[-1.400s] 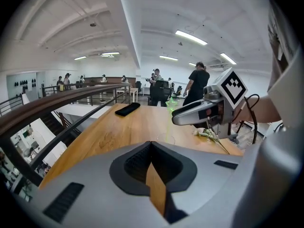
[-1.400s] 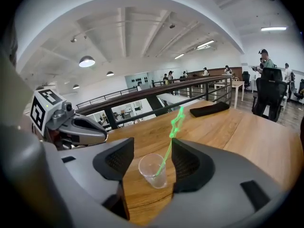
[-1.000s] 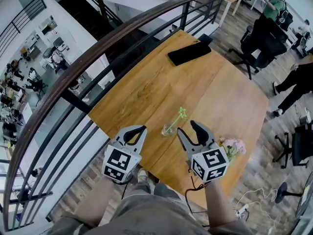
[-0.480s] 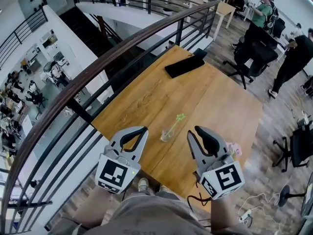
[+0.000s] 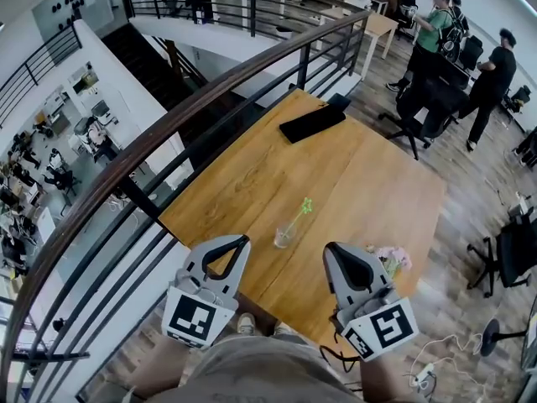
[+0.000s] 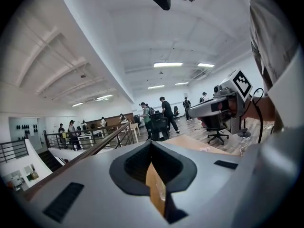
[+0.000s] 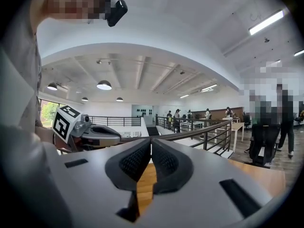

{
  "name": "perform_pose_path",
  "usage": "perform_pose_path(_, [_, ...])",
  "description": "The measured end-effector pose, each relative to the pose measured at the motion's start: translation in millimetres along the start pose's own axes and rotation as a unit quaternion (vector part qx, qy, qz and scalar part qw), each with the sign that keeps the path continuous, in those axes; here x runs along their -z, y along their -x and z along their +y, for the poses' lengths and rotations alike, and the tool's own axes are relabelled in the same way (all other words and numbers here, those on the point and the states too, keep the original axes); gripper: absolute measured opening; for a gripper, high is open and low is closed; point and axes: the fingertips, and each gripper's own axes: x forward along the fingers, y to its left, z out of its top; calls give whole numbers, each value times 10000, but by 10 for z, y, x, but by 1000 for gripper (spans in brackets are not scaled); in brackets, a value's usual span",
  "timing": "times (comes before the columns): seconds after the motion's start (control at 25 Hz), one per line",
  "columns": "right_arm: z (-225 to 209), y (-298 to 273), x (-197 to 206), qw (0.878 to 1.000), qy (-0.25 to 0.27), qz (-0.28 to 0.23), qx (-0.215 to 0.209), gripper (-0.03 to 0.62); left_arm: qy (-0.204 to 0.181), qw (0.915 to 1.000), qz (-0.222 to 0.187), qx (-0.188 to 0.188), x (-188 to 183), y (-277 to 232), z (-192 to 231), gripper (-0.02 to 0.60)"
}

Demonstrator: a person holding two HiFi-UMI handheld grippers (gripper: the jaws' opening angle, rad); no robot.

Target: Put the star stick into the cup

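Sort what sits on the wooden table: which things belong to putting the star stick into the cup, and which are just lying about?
Job in hand:
- small clear cup
- thin green star-tipped stick, already standing in the cup

Just lying about:
- long flat black object, far end
- small bunch of pink flowers, near right edge

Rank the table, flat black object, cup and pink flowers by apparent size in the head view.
1. table
2. flat black object
3. pink flowers and cup: too alike to rank
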Motion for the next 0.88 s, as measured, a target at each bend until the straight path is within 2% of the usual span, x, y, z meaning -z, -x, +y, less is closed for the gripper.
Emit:
perform_pose_path(0.24, [103, 20, 154, 9996, -60, 155, -210, 31, 71, 9995, 314, 60, 201, 42, -93, 15])
perform_pose_path(0.88, [141, 23, 157, 9988, 59, 186, -441, 31, 65, 9994, 331, -70, 212, 75, -100, 17])
